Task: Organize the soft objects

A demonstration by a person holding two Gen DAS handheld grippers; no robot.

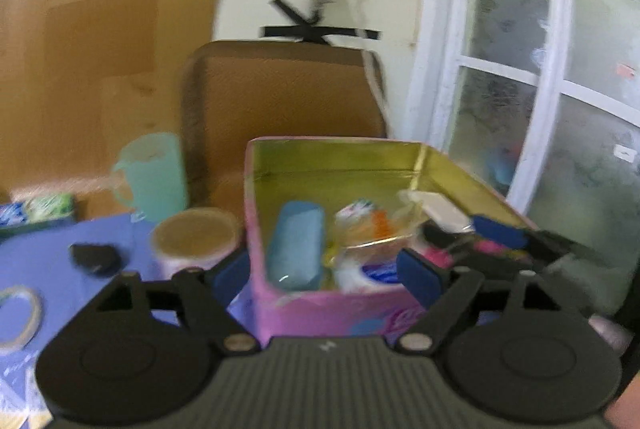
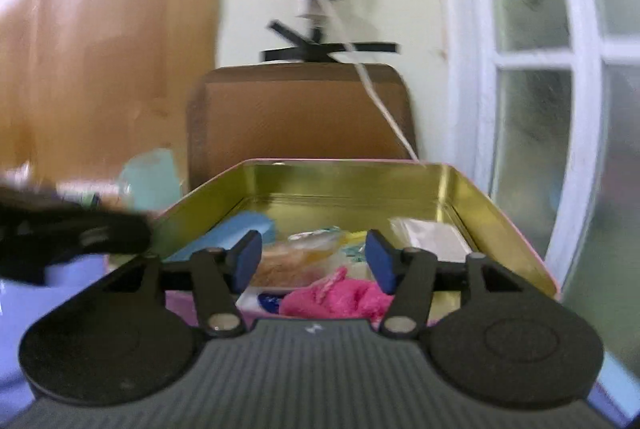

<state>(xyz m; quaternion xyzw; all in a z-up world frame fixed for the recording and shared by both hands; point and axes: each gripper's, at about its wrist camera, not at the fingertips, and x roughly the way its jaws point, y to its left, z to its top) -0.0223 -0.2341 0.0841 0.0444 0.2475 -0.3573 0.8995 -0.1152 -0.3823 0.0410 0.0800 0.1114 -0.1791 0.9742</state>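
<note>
A pink tin box (image 1: pixel 320 313) with a gold inside (image 2: pixel 340 185) holds several soft things: a blue sponge (image 1: pixel 296 245), wrapped packets (image 1: pixel 360 225), a white pad (image 2: pixel 432 237) and a pink fluffy cloth (image 2: pixel 340 299). My left gripper (image 1: pixel 324 275) is open, its fingers either side of the box's near left corner. My right gripper (image 2: pixel 314 261) is open just above the pink cloth at the box's near edge; it also shows in the left wrist view (image 1: pixel 500 237) over the box's right side.
A blue cloth covers the table (image 1: pixel 48 253). On it stand a teal cup (image 1: pixel 154 177), a tape roll (image 1: pixel 196 237), a small black object (image 1: pixel 96 259) and a thin tape ring (image 1: pixel 20 313). A brown chair back (image 1: pixel 288 89) and a window (image 1: pixel 540 69) are behind.
</note>
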